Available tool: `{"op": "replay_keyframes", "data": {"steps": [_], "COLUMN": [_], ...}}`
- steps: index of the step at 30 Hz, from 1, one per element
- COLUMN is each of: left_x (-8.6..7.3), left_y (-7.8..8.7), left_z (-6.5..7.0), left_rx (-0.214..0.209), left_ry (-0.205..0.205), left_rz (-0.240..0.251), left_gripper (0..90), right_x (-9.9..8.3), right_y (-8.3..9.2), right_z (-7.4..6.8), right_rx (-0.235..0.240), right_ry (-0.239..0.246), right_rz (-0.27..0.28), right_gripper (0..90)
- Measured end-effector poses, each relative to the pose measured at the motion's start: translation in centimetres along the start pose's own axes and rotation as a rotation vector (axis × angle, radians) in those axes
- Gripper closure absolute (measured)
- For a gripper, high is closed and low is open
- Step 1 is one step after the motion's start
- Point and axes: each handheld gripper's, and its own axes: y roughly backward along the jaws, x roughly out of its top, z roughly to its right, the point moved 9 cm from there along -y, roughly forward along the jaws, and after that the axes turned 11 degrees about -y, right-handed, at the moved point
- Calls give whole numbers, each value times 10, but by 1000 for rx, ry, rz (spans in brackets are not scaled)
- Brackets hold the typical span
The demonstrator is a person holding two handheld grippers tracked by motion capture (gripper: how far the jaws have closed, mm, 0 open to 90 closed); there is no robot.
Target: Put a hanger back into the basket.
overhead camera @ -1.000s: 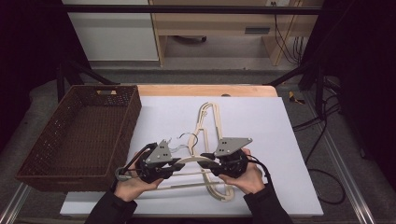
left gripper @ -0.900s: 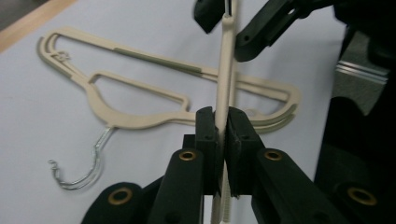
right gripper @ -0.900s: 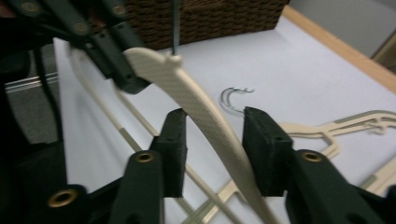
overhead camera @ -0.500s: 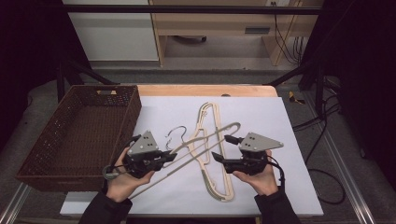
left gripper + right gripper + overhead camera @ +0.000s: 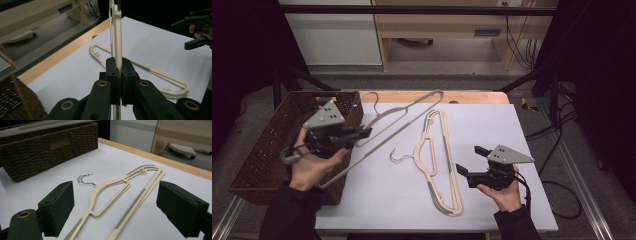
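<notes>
Lettering was nowhere legible. Left gripper point(image 5: 362, 134) was clenched on a beige hanger point(image 5: 409, 112), lifted over the table's point(image 5: 492, 130) left edge beside the wicker basket point(image 5: 262, 155); its hook was hard to make out. Right gripper point(image 5: 469, 162) stood released, its jaws just opened, nothing between them. A second beige hanger point(image 5: 439, 160), metal-hooked, lay flat mid-table.

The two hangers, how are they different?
The lifted hanger is up in the air, clamped in the left hand-held gripper; the flat hanger lies on the white table, untouched. The lifted hanger reaches over the basket; the flat hanger lies beside the open right hand-held gripper. Both are beige with metal hooks.
</notes>
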Motion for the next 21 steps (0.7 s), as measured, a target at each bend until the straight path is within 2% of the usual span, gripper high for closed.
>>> {"op": "replay_keyframes", "data": {"steps": [1,2,3,4,5,6,10,11,12,13,15,16,17,19,20,21], "left_x": [0,0,-3,-3,-9,-9,-33,-46,-46,-60,-72,-72,-82,-87,-93,-105], "left_y": [8,8,16,16,24,24,37,41,41,46,52,52,56,58,59,62], "left_z": [-14,-14,-30,-30,-49,-49,-85,-101,-101,-113,-123,-123,-129,-132,-135,-142], "left_rx": [15,15,41,41,70,70,119,139,139,160,171,171,177,179,181,190], "left_ry": [12,12,25,25,44,44,73,88,88,118,128,128,138,143,147,161], "left_rz": [3,3,5,5,6,6,-12,-14,-14,-24,-33,-33,-33,-37,-43,-61], "left_gripper": [865,865,865,865,865,865,865,865,865,865,865,865,865,865,865,865], "right_x": [0,-1,-2,-2,-4,-4,-6,-6,-6,-6,-6,-6,-6,-6,-6,-7], "right_y": [0,0,0,0,-1,-1,-1,0,0,0,0,0,0,-1,-1,-2], "right_z": [2,3,4,4,5,5,9,11,11,13,14,14,14,14,14,14], "right_rx": [-7,-9,-15,-15,-20,-20,-36,-37,-37,-42,-41,-41,-42,-39,-45,-45], "right_ry": [-6,-7,-6,-6,-13,-13,-20,-24,-24,-30,-34,-34,-34,-30,-33,-31], "right_rz": [6,6,6,6,0,0,-3,0,0,6,4,4,5,2,2,-2], "right_gripper": [139,134,132,132,124,124,110,111,111,110,110,110,110,108,108,105]}}
